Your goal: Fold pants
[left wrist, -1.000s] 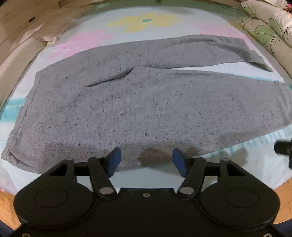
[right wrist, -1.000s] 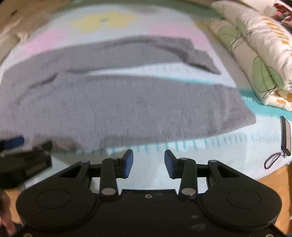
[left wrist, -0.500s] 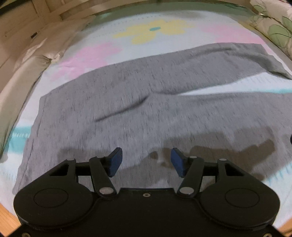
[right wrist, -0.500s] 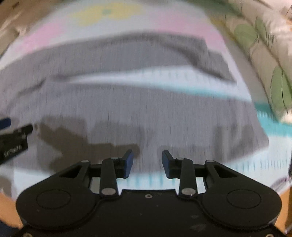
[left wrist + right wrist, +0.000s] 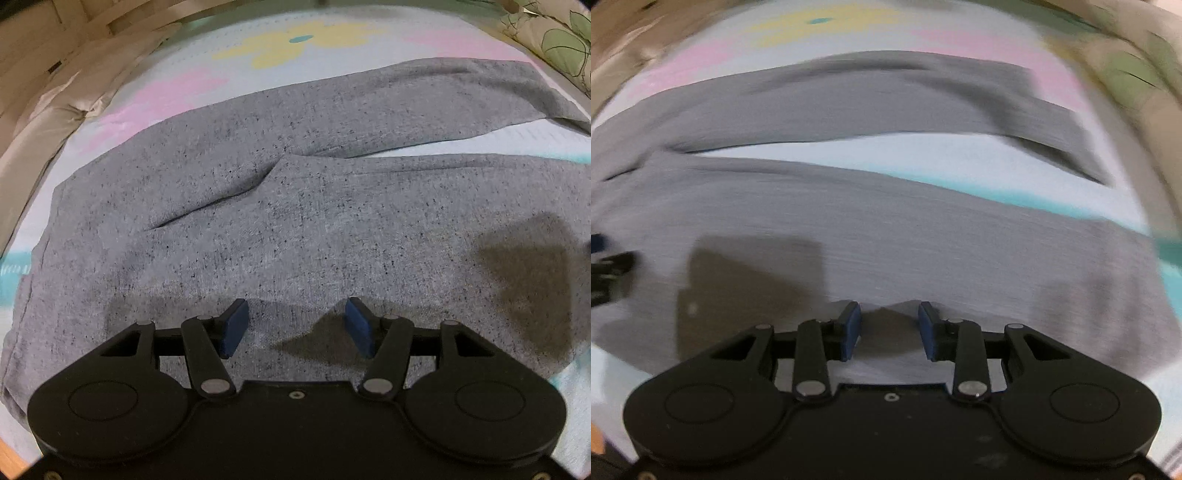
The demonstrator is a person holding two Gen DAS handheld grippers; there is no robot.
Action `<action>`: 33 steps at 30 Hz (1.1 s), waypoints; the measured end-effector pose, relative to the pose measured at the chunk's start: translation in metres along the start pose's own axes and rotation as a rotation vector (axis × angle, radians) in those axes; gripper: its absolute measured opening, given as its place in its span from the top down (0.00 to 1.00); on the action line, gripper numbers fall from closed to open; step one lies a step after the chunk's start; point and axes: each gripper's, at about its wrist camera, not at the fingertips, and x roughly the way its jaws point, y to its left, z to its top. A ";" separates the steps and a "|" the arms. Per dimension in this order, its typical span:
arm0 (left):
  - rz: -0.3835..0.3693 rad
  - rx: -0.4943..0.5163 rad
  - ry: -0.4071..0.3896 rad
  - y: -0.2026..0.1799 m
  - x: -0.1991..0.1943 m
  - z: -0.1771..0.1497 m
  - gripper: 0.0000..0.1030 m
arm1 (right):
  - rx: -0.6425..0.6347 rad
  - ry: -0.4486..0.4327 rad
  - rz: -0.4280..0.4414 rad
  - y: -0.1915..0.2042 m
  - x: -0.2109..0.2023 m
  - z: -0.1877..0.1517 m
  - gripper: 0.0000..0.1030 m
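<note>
Here, with both the left gripper [image 5: 295, 325] and right gripper [image 5: 889, 328] held wide open and empty above the flat grey speckled knit pants [image 5: 314, 229], only the top layer might be pinched, so the fold could be dragged askew.

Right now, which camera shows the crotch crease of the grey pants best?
The left wrist view: it is sharp, and the crease where the two legs of the grey pants split sits near the middle of the picture. The right wrist view is motion-blurred and shows the crease only as a dark streak at its far left edge.
</note>
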 end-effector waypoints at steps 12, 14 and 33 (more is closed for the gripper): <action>-0.040 -0.016 0.017 -0.002 -0.006 0.016 0.46 | 0.333 0.020 -0.341 -0.123 -0.006 -0.001 0.68; -0.033 -0.042 0.004 0.003 -0.007 0.028 0.46 | 0.314 -0.034 -0.298 -0.115 -0.012 0.017 0.68; 0.079 -0.023 0.041 0.065 0.093 0.119 0.46 | 0.512 -0.224 -0.194 -0.152 0.037 0.151 0.61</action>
